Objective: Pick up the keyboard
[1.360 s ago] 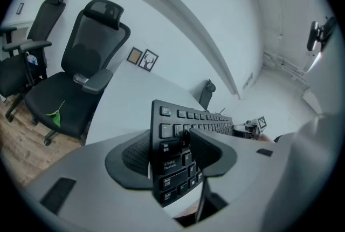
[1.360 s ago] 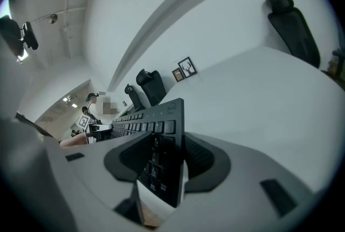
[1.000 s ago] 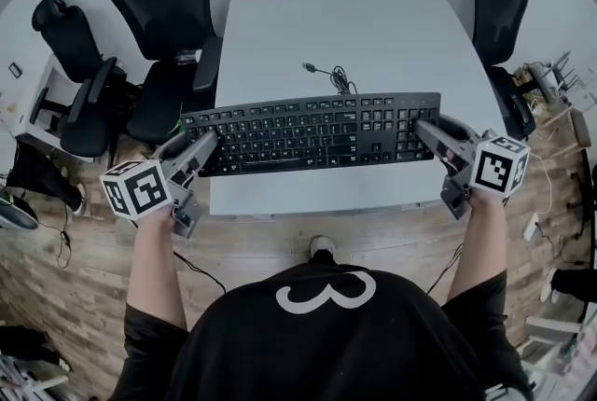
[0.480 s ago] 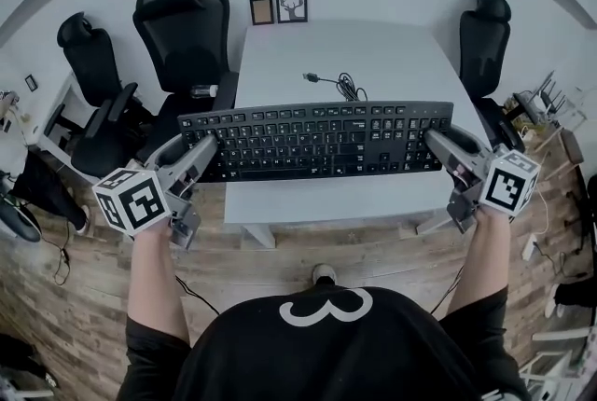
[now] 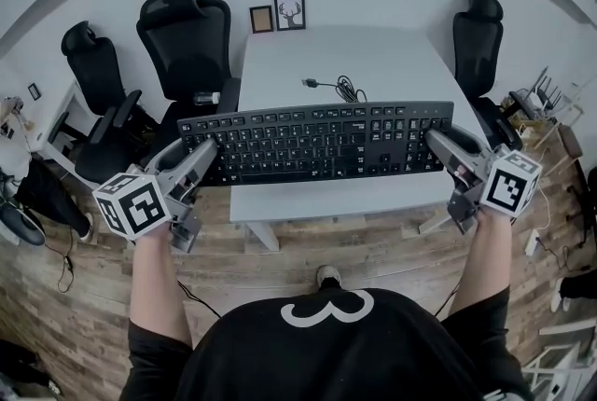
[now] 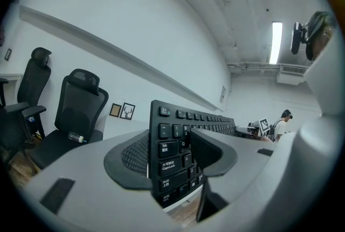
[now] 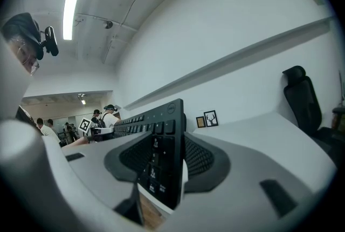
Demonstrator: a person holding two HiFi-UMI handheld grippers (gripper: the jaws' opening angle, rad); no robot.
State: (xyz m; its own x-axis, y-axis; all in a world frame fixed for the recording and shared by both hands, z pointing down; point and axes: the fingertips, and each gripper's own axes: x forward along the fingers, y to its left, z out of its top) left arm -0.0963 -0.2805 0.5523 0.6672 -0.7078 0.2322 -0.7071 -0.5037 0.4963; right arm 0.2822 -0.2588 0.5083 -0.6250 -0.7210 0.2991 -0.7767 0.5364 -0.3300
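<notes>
A long black keyboard hangs in the air above the white table, held level by both ends. My left gripper is shut on its left end; in the left gripper view the jaws clamp the keyboard at the Tab and Caps Lock keys. My right gripper is shut on the right end, by the number pad; the right gripper view shows the keyboard's edge squeezed between the two pads. Its black cable trails back onto the table.
Black office chairs stand at the table's left and right. Two small framed pictures lean on the wall at the table's far edge. The wooden floor lies below. Distant people show in the right gripper view.
The keyboard has risen off the table with both grippers still clamped on its ends. The table now looks smaller and farther below.
</notes>
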